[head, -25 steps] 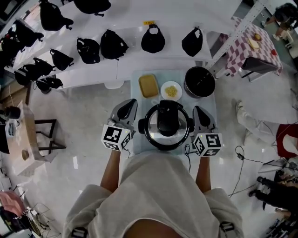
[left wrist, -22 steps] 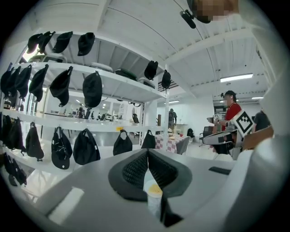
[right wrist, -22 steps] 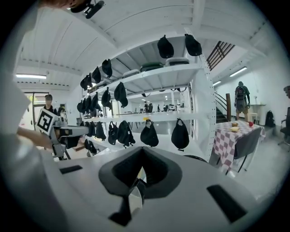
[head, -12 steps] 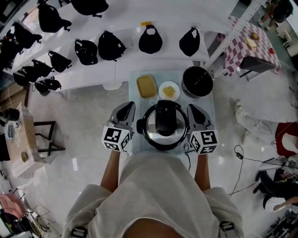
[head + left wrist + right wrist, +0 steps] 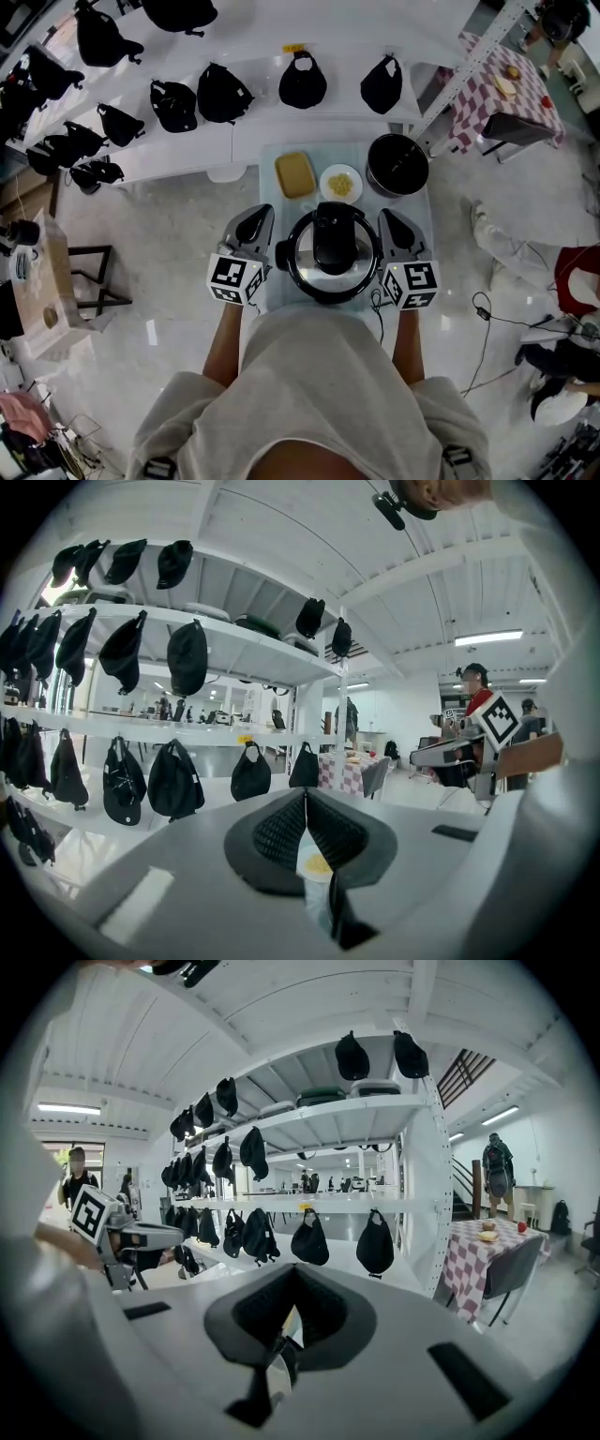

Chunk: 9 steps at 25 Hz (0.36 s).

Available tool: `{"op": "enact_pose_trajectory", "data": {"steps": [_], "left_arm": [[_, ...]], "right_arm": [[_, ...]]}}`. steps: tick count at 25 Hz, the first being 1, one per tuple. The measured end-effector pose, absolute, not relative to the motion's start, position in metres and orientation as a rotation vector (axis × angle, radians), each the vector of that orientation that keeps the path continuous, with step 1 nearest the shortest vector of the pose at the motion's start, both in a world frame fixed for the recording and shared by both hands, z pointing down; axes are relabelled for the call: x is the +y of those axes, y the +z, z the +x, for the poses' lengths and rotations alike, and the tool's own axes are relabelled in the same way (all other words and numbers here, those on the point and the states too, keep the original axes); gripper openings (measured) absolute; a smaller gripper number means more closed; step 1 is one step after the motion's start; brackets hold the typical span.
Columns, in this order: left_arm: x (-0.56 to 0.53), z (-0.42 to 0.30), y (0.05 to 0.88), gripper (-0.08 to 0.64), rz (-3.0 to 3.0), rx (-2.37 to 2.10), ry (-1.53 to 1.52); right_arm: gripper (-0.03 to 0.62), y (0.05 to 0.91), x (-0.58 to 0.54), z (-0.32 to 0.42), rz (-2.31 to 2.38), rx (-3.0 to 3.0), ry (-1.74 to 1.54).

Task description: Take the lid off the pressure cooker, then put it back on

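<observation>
The pressure cooker [image 5: 331,253] stands on a small pale table [image 5: 277,155] in the head view, its steel lid [image 5: 305,255] on it with a black handle across the top. My left gripper [image 5: 258,216] hovers just left of the cooker, jaws shut and empty. Level with it on the other side of the pot is my right gripper [image 5: 387,219], also shut and empty. In the left gripper view the shut left gripper [image 5: 306,803] points at the shelves. The right gripper view shows the right gripper [image 5: 292,1302] closed too.
Behind the cooker on the table are a yellow block [image 5: 294,174], a white plate of yellow food [image 5: 340,183] and a black pot [image 5: 397,164]. White shelves hung with black caps [image 5: 225,89] run behind. A checkered table [image 5: 511,89] stands far right, a cable [image 5: 487,314] lies on the floor.
</observation>
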State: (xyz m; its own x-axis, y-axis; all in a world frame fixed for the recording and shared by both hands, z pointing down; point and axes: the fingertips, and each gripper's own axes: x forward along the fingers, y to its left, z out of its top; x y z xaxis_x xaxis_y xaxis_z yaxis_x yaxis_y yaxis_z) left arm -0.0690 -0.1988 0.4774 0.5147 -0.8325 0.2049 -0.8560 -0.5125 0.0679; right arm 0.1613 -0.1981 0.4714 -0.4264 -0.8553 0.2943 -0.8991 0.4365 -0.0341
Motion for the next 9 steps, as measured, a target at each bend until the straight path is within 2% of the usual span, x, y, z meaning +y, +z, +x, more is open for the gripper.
{"op": "enact_pose_trajectory", "data": {"steps": [9], "left_arm": [[-0.1983,-0.066,0.481,0.009,2.593,-1.449,0.234]], "right_arm": [[0.0,0.4751,-0.1969,0.1604,1.509,-2.452,0.269]]}}
